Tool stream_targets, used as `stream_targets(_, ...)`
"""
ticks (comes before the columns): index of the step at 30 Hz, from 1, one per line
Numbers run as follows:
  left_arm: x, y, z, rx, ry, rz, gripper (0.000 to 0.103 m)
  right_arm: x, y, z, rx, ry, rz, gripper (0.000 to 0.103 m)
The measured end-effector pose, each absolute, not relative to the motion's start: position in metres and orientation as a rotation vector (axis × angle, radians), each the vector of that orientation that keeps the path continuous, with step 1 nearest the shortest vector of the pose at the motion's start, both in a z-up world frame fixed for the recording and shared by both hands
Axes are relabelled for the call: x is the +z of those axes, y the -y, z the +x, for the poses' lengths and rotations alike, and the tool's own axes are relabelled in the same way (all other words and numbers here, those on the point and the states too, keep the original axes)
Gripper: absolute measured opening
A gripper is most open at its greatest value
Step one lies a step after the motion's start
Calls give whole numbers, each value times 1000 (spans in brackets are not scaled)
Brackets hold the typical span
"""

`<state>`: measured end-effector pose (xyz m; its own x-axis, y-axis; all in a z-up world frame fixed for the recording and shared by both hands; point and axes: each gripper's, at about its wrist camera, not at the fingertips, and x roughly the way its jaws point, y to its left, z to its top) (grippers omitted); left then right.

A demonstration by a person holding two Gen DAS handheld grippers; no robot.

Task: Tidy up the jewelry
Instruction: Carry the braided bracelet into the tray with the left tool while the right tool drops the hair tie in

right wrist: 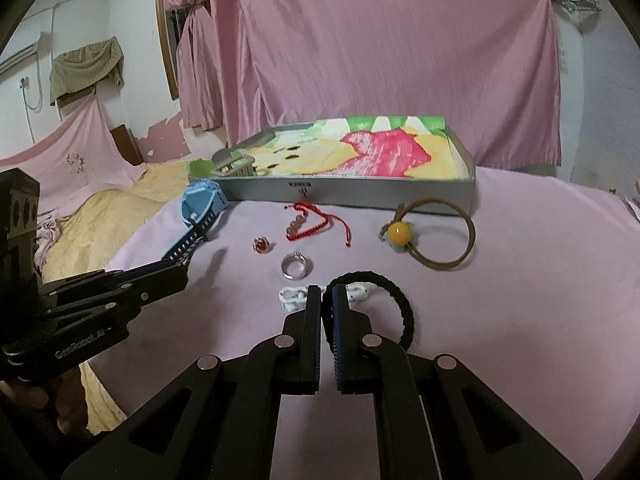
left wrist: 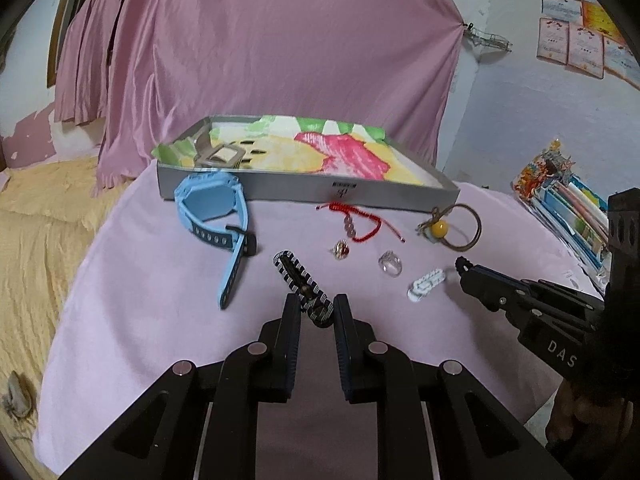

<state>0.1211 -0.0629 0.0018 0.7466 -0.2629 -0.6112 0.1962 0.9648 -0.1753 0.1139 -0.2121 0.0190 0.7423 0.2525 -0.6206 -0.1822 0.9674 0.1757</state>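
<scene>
Two wrist fisheye views, each looking forward and downward along its own gripper fingers, close above the pink-covered table. Both face the shallow box before the pink curtain, sharing the jewelry spread; each sees the other gripper at its edge.

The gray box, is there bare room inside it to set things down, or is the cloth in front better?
Inside the gray box, the floral lining right of the silver watch is bare. The pink cloth right of the brown hair tie is also free. It is crowded between the blue watch and that tie.
</scene>
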Motion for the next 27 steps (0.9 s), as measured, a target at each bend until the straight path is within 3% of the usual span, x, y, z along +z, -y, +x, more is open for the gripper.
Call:
stream_targets(12,26,63,144,-269,-617,-97,16,47,209,126,237,-614,36,5)
stream_targets(27,55,49,240,-248,-610,-93,16,63,189,227,310,-633,-12,5)
